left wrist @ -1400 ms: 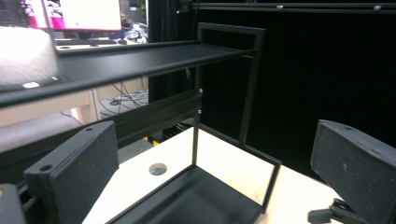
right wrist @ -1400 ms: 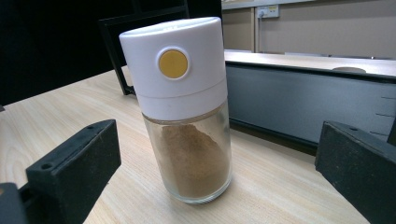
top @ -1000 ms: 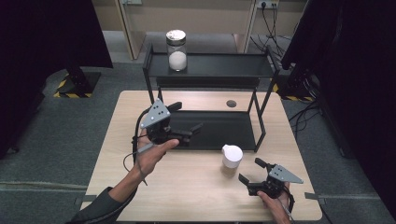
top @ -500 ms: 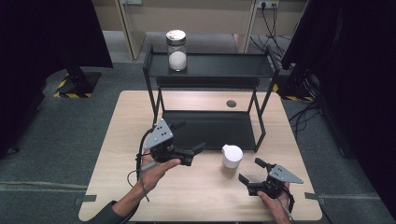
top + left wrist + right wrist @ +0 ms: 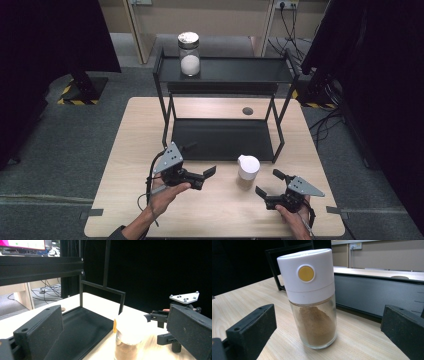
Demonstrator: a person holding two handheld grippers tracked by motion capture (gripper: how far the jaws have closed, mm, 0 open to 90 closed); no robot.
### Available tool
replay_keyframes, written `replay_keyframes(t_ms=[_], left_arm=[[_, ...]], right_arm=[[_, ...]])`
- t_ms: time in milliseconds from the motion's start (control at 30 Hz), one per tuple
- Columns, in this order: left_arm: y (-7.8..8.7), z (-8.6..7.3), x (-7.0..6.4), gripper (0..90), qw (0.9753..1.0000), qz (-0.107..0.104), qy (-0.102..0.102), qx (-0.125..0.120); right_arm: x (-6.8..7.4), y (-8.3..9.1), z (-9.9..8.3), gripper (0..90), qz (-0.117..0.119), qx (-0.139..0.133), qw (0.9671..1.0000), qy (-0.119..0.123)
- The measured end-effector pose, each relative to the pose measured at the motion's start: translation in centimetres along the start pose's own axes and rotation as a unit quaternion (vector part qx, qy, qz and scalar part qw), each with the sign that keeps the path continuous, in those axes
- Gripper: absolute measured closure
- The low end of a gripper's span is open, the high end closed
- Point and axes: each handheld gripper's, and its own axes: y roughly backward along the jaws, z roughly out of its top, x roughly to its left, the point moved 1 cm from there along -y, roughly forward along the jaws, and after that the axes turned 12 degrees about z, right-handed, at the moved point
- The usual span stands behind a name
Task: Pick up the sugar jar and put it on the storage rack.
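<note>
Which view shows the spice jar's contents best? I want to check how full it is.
The right gripper view: the spice jar stands close, brown powder visible. The left gripper view cuts off its base; the high view shows mostly its white lid.

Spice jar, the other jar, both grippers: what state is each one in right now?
Spice jar: upright on the table, white cap on, part full of brown powder, untouched.
Shelf jar: upright on the top shelf, lid on, white contents.
Left gripper: open, holding nothing.
Right gripper: open, holding nothing.
</note>
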Motion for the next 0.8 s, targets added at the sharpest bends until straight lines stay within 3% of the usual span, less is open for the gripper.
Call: replay_keyframes(t_ms=[233, 400, 800], left_arm=[[0.1, -1.3, -0.3, 0.4, 0.9999, -0.005, -0.010, -0.001], [0.4, -2.5, -0.2, 0.4, 1.0000, -0.007, -0.003, 0.000], [1.0, -5.5, -0.1, 0.4, 0.9999, -0.004, -0.013, 0.000]], right_arm=[[0.0, 0.0, 0.0, 0.4, 0.000, 0.000, 1.0000, 0.000], [0.0, 0.1, 0.0, 0.4, 0.000, -0.001, 1.0000, 0.000], [0.0, 0.0, 0.0, 0.4, 0.001, 0.000, 1.0000, 0.001]])
